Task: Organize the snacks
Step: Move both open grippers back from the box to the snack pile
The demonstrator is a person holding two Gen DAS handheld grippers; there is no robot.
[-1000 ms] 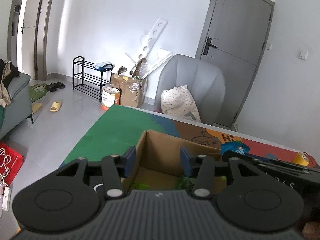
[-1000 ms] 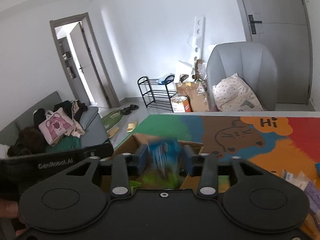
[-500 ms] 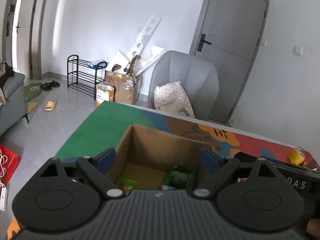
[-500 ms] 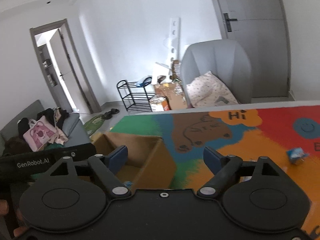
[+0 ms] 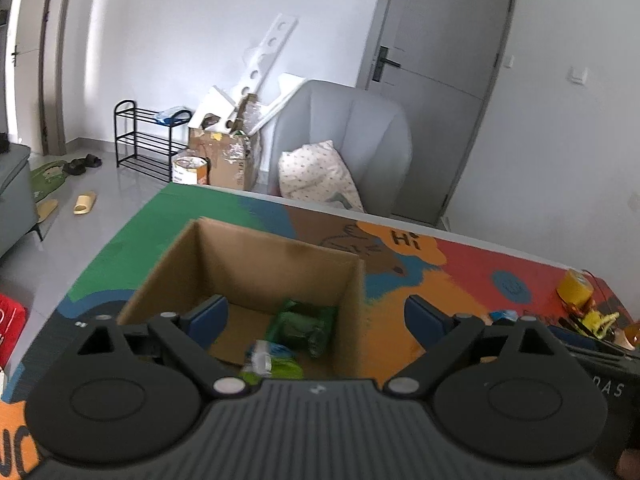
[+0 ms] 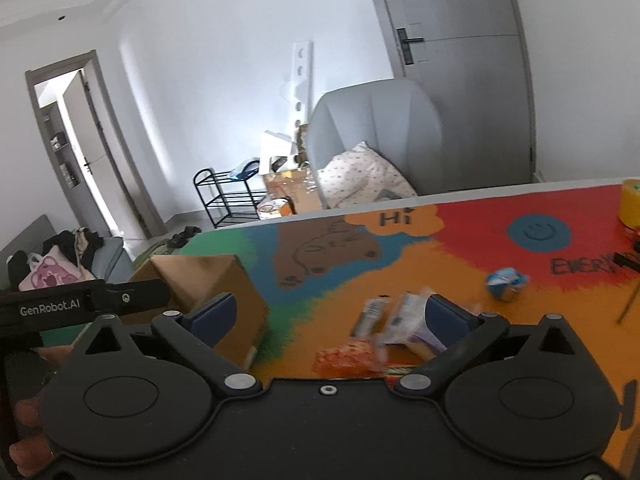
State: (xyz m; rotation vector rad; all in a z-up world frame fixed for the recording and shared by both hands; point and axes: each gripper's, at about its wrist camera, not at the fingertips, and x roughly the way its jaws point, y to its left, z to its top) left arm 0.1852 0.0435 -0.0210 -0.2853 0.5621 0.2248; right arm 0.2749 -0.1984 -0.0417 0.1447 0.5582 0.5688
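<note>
An open cardboard box (image 5: pixel 256 264) stands on the colourful mat, holding a green packet (image 5: pixel 304 322) and a white-and-green packet (image 5: pixel 268 360). My left gripper (image 5: pixel 316 316) is open over the box's near side, with nothing between its pads. In the right wrist view the box (image 6: pixel 216 280) lies to the left. My right gripper (image 6: pixel 330 314) has its jaws still opening and holds nothing. It hangs above loose snacks on the mat: white-and-purple packets (image 6: pixel 404 316) and an orange packet (image 6: pixel 348 360). A small blue packet (image 6: pixel 506 282) lies farther right.
A yellow tape roll (image 6: pixel 632 204) sits at the mat's far right, with yellow clutter (image 5: pixel 592 316) near it. A grey armchair (image 5: pixel 352 136) with a pillow stands behind the table's far edge. The left tool's black housing (image 6: pixel 60 308) crosses the right view's left side.
Both grippers have opened wide. The right one had a blue packet over the box, let it go and swung right toward the loose snacks. The left view shifted right along the box.
</note>
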